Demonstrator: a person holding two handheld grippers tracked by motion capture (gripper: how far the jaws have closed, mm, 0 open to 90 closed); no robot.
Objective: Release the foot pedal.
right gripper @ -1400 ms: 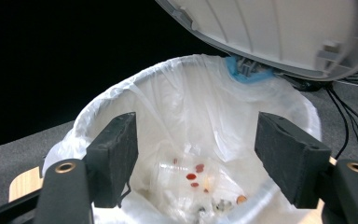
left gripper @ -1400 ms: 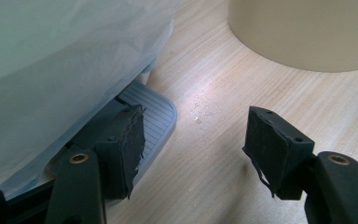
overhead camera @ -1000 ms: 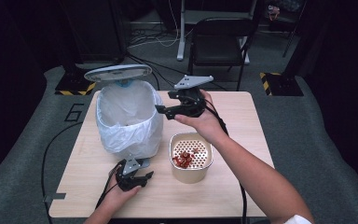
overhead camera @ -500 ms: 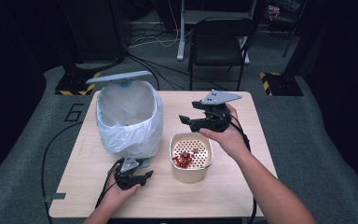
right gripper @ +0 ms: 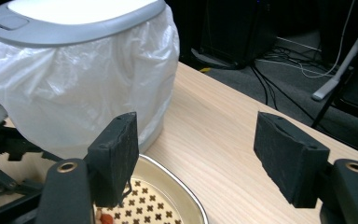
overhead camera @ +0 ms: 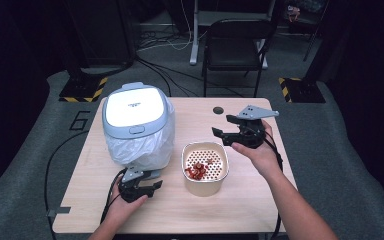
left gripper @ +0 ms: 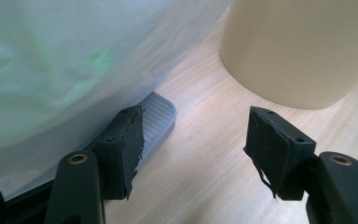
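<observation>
Bin [overhead camera: 139,131], white-bagged with grey lid shut, stands between open, empty left tongs [overhead camera: 141,186] and right tongs [overhead camera: 228,133].

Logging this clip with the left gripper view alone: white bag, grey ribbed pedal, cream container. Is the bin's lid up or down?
Observer: Down. The lid lies flat on the bin in the high view.
Operator: What's inside the cream container?
Observer: A few red pieces on a perforated insert.
Operator: And the right gripper?
Observer: The right gripper hovers by the container's far right corner, jaws open with nothing between them.
</observation>
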